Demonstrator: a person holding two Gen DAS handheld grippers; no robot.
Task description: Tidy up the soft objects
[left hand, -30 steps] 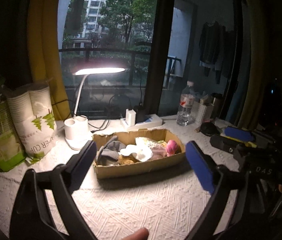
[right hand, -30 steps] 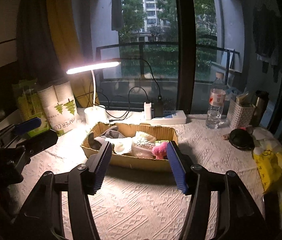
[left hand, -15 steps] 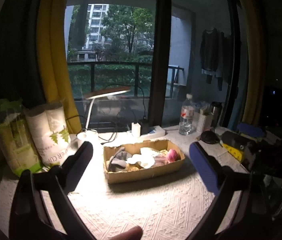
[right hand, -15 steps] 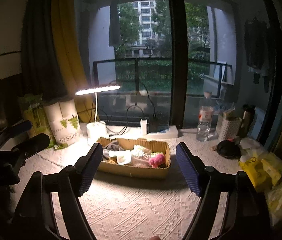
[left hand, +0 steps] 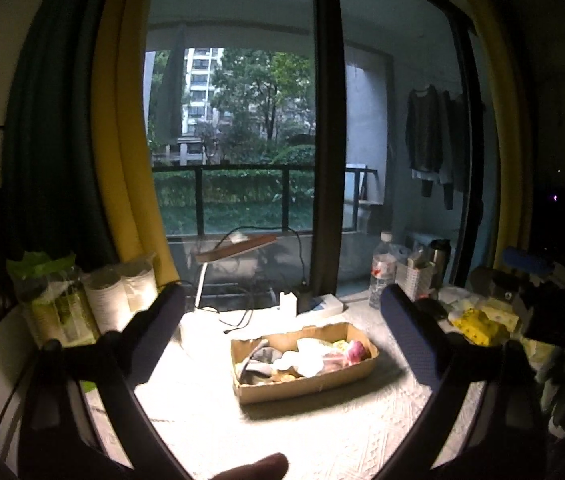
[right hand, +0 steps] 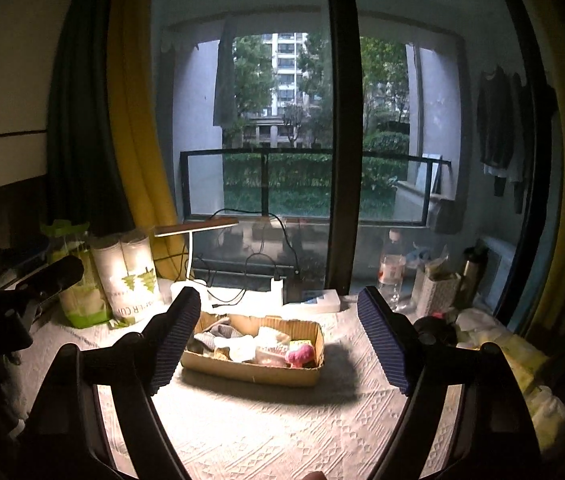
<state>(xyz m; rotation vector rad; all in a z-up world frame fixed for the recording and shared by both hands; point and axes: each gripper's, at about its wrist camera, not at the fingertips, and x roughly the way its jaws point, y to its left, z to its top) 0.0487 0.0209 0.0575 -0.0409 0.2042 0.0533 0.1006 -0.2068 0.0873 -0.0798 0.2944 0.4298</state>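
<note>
a: how far along with the soft things?

b: close to done, by the look of it. soft things heaped together in the cardboard box (left hand: 302,390), mid-table on the white cloth (right hand: 282,432), under the desk lamp (right hand: 196,226). nothing loose on the cloth in front of the box or beside it.

a: and the claws?

b: left gripper (left hand: 281,292) spread wide, jaws just been opening, nothing between the pads. right gripper (right hand: 278,294) likewise gaping, jaws just been opening too, empty. both well back from the box, above the near part of the table, pointing at it.

a: anything left to do?

b: hard to say. some yellow and pale bundles (left hand: 478,326) at the right end of the table, outside the box; soft or not, part of the job or not, cannot tell. otherwise perhaps only tidying inside the box.

a: counts?

b: one box. inside: one grey cloth piece (left hand: 260,360) at the left end, one white piece (left hand: 306,360) in the middle, one pink plush (right hand: 300,356) at the right end, plus something yellowish and a pale pouch behind. at least five, overlapping, so no exact tally. around it: one lamp, one water bottle (right hand: 392,276), two sleeves of paper cups (right hand: 130,276), one green bag (right hand: 74,280) just beside them. two grippers, none holding anything.
</note>
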